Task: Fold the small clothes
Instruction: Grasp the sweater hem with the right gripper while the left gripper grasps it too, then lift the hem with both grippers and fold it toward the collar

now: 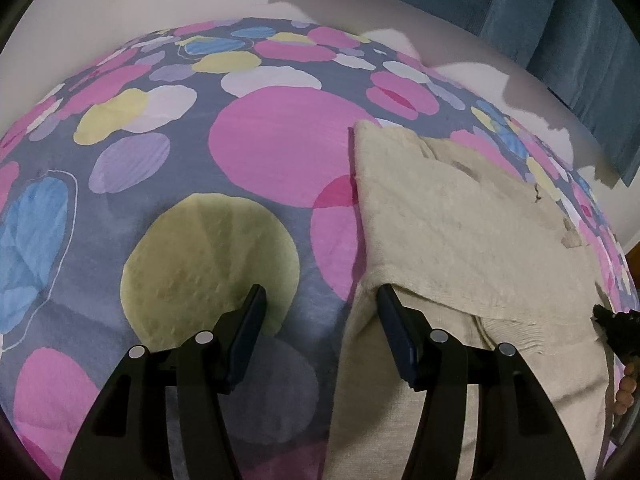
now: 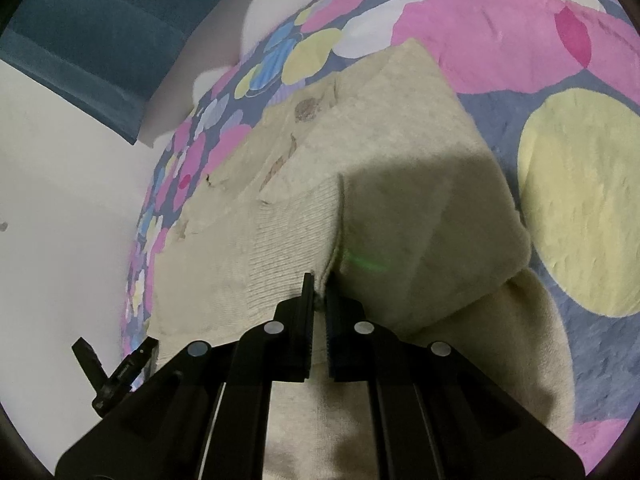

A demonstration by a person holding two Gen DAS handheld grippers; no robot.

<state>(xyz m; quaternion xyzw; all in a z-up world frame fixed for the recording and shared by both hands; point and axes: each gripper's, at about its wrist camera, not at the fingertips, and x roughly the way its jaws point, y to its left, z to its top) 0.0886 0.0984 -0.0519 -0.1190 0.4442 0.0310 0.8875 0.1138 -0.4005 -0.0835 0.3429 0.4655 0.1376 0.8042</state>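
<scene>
Right tool (image 2: 319, 286) pinches the cream garment's (image 2: 400, 184) ribbed hem — left tool (image 1: 320, 300) gapes empty beside it.

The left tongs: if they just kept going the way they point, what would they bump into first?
Probably the bedspread. The left tongs stand open, one finger over its yellow circle, the other at the edge of the beige garment, which that finger might brush first; depth is unclear.

Both wrist cameras look steeply down, close over the same sweater (image 1: 460, 216).
</scene>
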